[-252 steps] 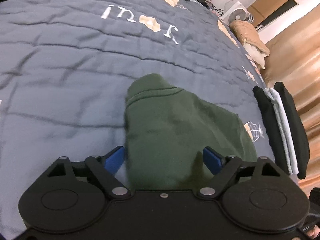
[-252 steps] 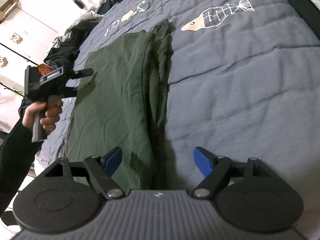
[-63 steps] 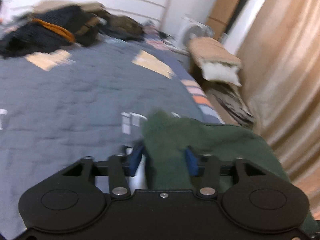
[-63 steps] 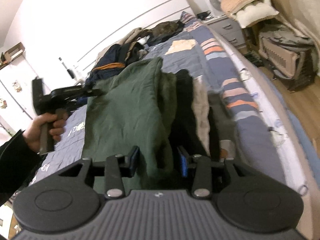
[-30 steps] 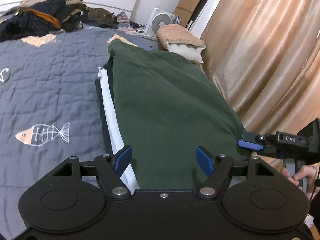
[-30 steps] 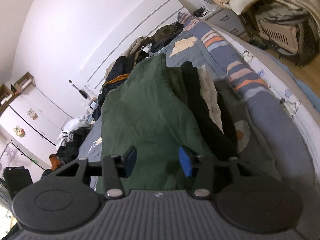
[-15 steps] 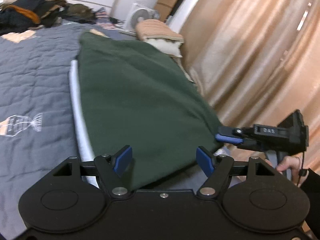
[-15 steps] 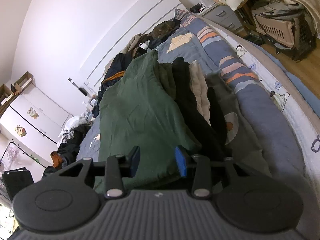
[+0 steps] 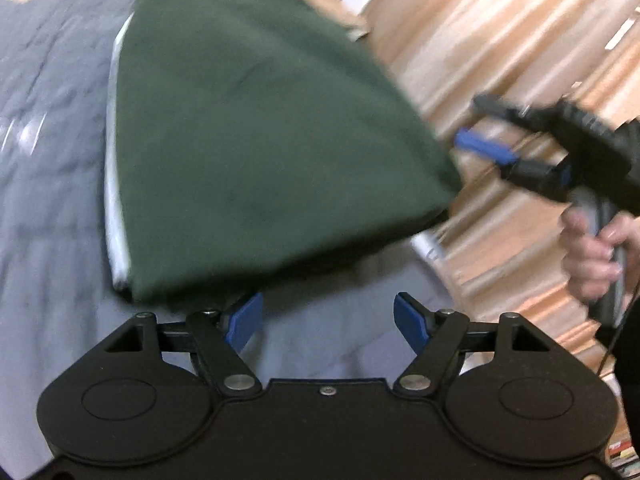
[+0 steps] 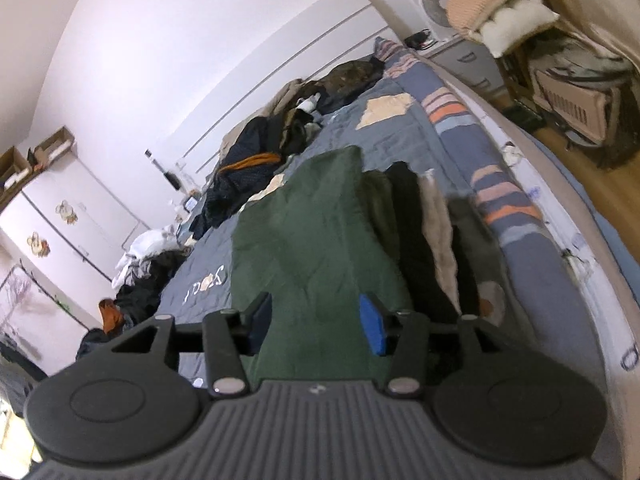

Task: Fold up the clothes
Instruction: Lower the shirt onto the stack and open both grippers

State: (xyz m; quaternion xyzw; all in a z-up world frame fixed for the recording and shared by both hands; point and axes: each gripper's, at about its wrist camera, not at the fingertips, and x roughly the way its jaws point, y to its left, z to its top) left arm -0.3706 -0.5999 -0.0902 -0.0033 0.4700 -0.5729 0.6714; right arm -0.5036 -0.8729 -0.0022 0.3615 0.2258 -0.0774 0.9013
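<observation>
We're holding the left gripper point(image 9: 328, 322) released, blue pads wide, nothing between them but grey quilt point(image 9: 48, 184). Right gripper point(image 10: 316, 326) jaws are opening; green cloth is sitting between the pads, but we cannot tell if they are pressing on it. Folded green garment point(image 9: 256, 132), soft matte knit, is lying at 12 o'clock atop the flat stack of folded clothes point(image 10: 416, 232). Farther, at 11 o'clock: a rumpled clothes heap point(image 10: 256, 160).
</observation>
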